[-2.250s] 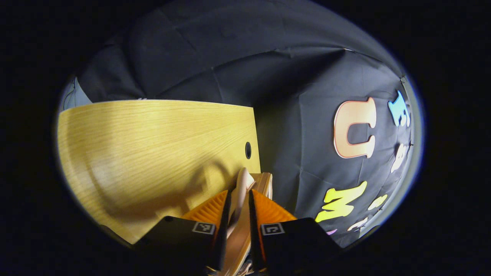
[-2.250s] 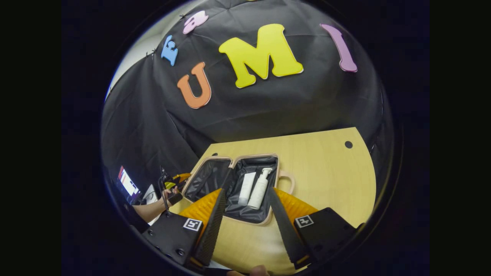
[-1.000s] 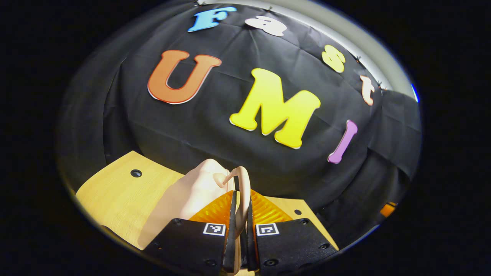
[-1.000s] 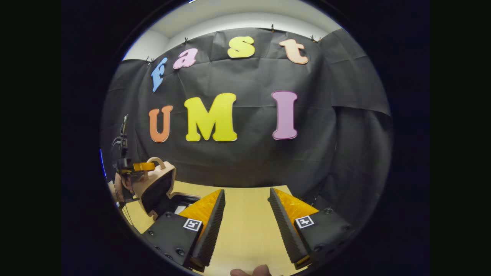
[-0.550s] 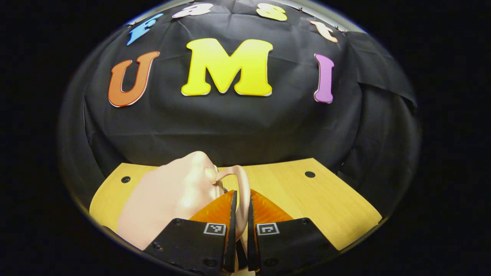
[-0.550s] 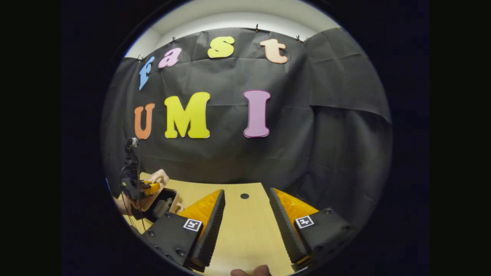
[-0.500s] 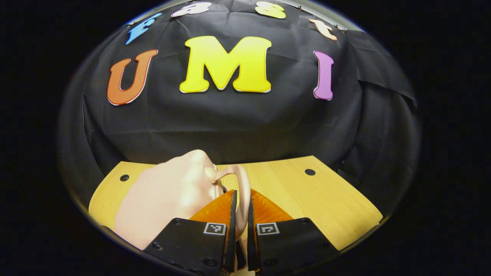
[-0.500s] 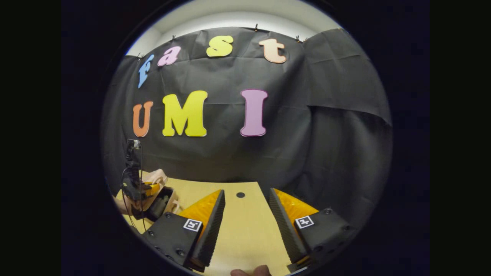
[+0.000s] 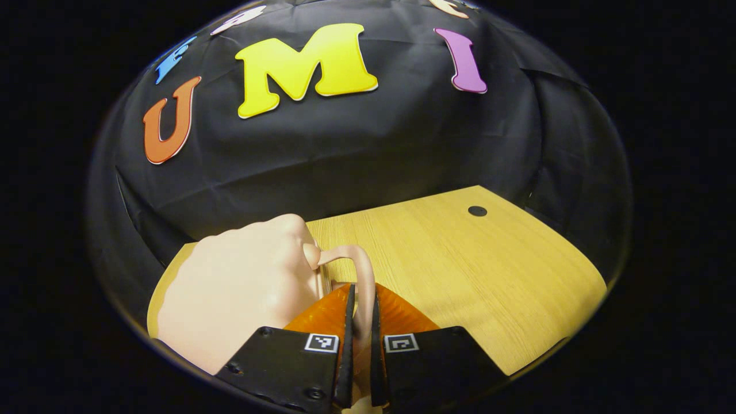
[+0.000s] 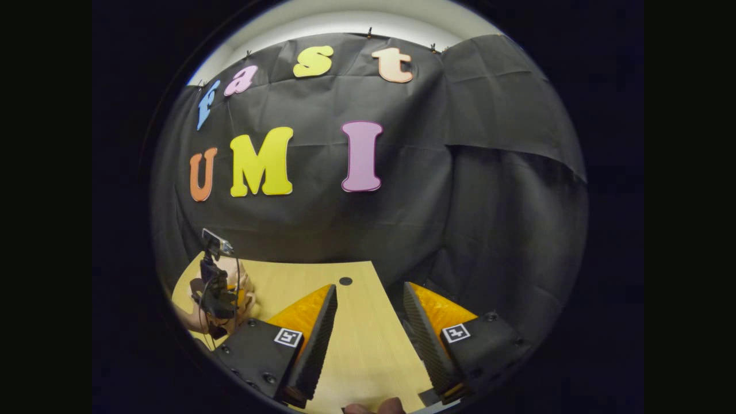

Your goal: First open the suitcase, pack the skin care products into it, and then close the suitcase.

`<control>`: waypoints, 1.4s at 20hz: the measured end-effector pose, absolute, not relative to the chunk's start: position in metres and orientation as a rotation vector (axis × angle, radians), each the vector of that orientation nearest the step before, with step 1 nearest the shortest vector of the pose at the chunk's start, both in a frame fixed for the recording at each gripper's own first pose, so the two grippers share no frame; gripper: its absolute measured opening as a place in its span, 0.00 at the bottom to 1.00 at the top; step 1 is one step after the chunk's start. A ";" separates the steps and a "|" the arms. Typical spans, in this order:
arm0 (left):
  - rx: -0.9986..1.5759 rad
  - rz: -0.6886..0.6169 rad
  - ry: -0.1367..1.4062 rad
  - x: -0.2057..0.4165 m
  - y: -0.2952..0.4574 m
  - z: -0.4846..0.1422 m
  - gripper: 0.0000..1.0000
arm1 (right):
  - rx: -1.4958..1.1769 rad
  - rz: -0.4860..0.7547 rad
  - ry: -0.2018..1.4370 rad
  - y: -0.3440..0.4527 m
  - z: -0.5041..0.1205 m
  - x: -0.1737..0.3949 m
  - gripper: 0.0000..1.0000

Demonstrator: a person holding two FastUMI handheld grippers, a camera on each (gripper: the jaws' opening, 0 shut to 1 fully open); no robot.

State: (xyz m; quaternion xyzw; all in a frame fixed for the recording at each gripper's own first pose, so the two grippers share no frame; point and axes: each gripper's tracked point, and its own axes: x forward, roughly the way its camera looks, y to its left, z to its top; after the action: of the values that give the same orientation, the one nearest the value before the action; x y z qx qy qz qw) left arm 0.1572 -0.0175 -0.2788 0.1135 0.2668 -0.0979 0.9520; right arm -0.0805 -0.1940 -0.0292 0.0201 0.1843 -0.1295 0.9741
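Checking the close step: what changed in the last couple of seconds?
The left claw, clamped on the suitcase handle, swung the lid over: the suitcase lay open with two bottles inside, and now its shell faces up, about shut. The grip on the handle stayed. The right claw stayed open and empty above the table.

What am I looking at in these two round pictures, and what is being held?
A person holds a two-finger gripper in each hand; there is no robot arm. Each picture comes from a camera riding on one gripper, looking along its fingers. In the left gripper view, the left gripper is shut on the handle of a pale pink suitcase, which lies on a wooden table. In the right gripper view, the right gripper is open and holds nothing above the same table, with the other gripper and suitcase far off at the left. The skin care products are not visible.
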 end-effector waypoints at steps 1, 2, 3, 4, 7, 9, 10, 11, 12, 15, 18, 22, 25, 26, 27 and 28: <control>0.255 -0.194 0.551 0.156 -0.019 -0.283 0.15 | 0.052 -0.261 0.375 -0.194 -0.031 -0.080 0.65; 0.279 -0.195 0.555 0.157 -0.021 -0.285 0.16 | 0.064 -0.262 0.380 -0.194 -0.032 -0.079 0.70; 0.284 -0.201 0.561 0.156 -0.024 -0.288 0.20 | 0.073 -0.262 0.379 -0.194 -0.032 -0.078 0.65; 0.282 -0.209 0.570 0.153 -0.026 -0.290 0.22 | 0.076 -0.264 0.374 -0.194 -0.031 -0.078 0.70; 0.240 -0.240 0.595 0.144 -0.038 -0.291 0.37 | 0.049 -0.247 0.347 -0.189 -0.024 -0.074 0.70; 0.210 -0.244 0.606 0.134 -0.043 -0.288 0.72 | 0.037 -0.211 0.337 -0.177 -0.022 -0.066 0.70; 0.192 -0.247 0.611 0.127 -0.044 -0.284 0.77 | 0.033 -0.192 0.327 -0.170 -0.020 -0.061 0.65; 0.171 -0.246 0.612 0.121 -0.044 -0.278 0.77 | 0.029 -0.172 0.317 -0.161 -0.017 -0.055 0.70; 0.148 -0.242 0.600 0.114 -0.041 -0.266 0.81 | 0.025 -0.150 0.309 -0.150 -0.016 -0.049 0.70; 0.117 -0.212 0.525 0.099 -0.025 -0.227 0.95 | 0.020 -0.083 0.270 -0.117 -0.009 -0.027 0.70; 0.119 -0.164 0.423 0.088 0.003 -0.181 0.95 | 0.028 -0.047 0.254 -0.088 -0.008 -0.006 0.71; 0.049 -0.094 0.277 0.079 0.040 -0.103 0.95 | 0.039 -0.005 0.225 -0.051 0.000 0.011 0.72; 0.018 -0.078 0.194 0.075 0.057 -0.059 0.95 | 0.057 -0.009 0.185 -0.031 0.012 0.018 0.74; 0.015 -0.073 0.176 0.074 0.063 -0.050 0.95 | 0.067 -0.006 0.173 -0.024 0.015 0.019 0.79; 0.014 -0.066 0.160 0.073 0.069 -0.042 0.95 | 0.076 -0.005 0.166 -0.017 0.016 0.020 0.79; 0.014 -0.059 0.139 0.072 0.072 -0.035 0.95 | 0.076 -0.007 0.160 -0.012 0.017 0.020 0.79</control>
State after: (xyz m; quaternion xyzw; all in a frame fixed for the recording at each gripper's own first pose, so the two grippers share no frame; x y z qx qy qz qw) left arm 0.0719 0.0716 -0.0347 0.0069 0.0694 -0.0294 0.9971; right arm 0.0202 -0.0120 0.0166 0.0377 0.0798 -0.0035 0.9961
